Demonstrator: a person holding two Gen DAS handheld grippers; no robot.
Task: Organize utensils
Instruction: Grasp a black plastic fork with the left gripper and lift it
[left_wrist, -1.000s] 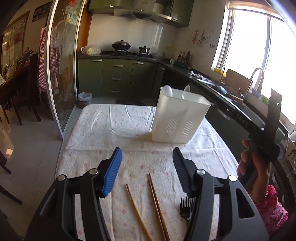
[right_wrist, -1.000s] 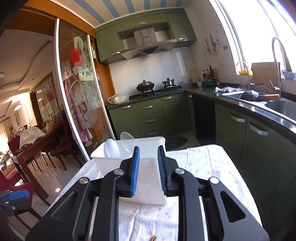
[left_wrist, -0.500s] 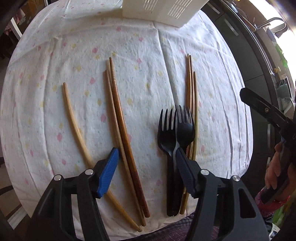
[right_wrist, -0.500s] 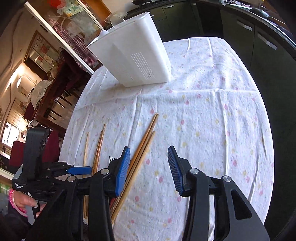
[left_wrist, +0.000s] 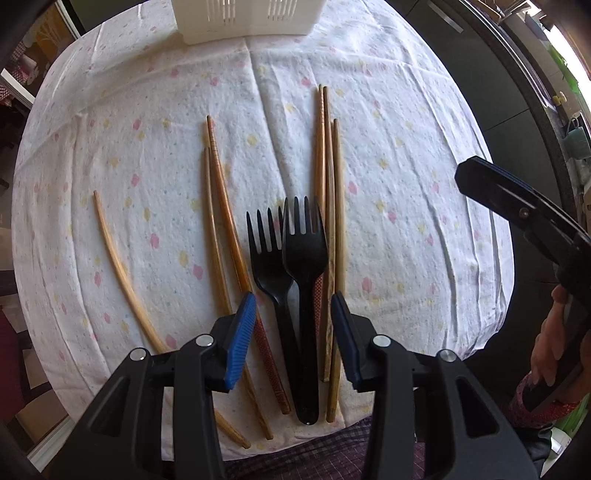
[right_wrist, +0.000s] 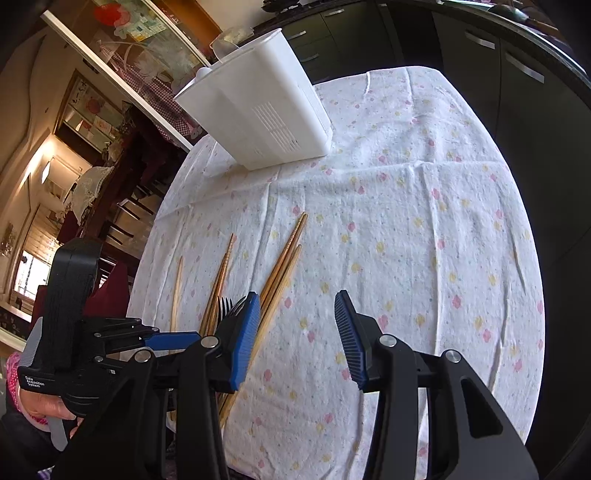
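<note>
- The left gripper (left_wrist: 293, 314) points down at the table, and its jaws are closing. The handles of two black forks (left_wrist: 295, 258) lie between the blue pads (left_wrist: 242, 338), but the pads do not press on them.
- The two forks lie side by side, one partly on top of the other, with their tines pointing to the far side.
- Three wooden chopsticks (left_wrist: 328, 206) lie just right of the forks. Two more lie just to the left, and a single one (left_wrist: 118, 269) lies well apart on the left.
- The right gripper (right_wrist: 295, 332) is half open with nothing between its jaws, over the flowered tablecloth (right_wrist: 406, 229).
- A white slotted utensil holder (right_wrist: 262, 107) stands at the far side of the cloth, well apart from the forks.
</note>
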